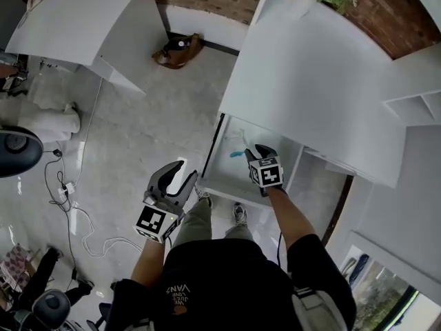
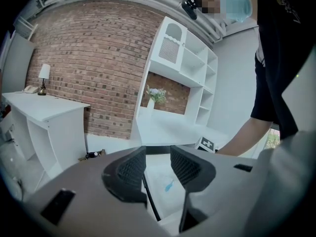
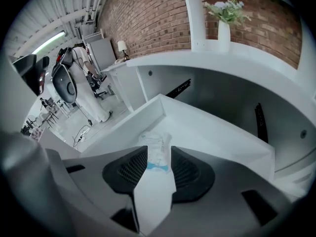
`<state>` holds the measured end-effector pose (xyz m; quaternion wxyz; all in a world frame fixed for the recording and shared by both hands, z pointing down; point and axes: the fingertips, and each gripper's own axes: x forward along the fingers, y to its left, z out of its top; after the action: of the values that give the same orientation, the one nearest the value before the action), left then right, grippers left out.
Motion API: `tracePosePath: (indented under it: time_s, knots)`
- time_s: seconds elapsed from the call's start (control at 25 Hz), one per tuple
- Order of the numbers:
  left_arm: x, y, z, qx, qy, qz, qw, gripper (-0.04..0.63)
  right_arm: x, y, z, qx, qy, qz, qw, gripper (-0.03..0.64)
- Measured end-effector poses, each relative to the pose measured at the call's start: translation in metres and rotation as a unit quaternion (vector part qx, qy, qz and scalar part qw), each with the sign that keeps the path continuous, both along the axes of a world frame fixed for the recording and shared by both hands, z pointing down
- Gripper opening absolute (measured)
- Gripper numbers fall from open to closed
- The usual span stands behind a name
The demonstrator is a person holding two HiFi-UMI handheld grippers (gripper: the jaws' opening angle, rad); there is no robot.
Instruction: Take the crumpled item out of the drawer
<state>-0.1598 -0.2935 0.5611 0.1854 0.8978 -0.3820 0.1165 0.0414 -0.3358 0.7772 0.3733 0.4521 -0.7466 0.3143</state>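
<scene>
The white drawer point(image 1: 215, 179) stands pulled out from under a white desk point(image 1: 324, 81). In it lies the crumpled item point(image 1: 235, 148), a crushed clear plastic bottle with a blue band. My right gripper point(image 1: 256, 152) hangs over the drawer, open. In the right gripper view the bottle point(image 3: 155, 149) shows in the gap between the jaws of the right gripper point(image 3: 157, 169), lying on the drawer floor point(image 3: 197, 130). My left gripper point(image 1: 180, 172) is open and empty, outside the drawer's left front corner. Between the left gripper's point(image 2: 158, 167) jaws the blue band point(image 2: 169, 184) shows.
A second white desk point(image 1: 83, 19) stands at the left, with a brown bag point(image 1: 178, 50) on the floor behind it. Cables point(image 1: 76, 216) and a black chair point(image 1: 14, 150) lie at the left. A vase of flowers point(image 3: 224, 23) stands on the desk top. My feet point(image 1: 238, 214) are at the drawer front.
</scene>
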Motion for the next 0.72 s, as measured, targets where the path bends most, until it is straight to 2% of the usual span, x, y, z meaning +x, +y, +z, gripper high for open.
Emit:
tracePosePath:
  time_s: [0.28,0.72]
  knots:
    - [-0.001,-0.012,0.012,-0.008,-0.007,0.017,0.9998,0.135,-0.005,-0.001,0.042,-0.043,0.002,0.003,0.999,0.146]
    - [0.010,-0.023,0.015,-0.012,-0.005,0.037,0.9992,0.135,-0.004,0.001,0.079,-0.084,0.000,-0.005,0.996,0.149]
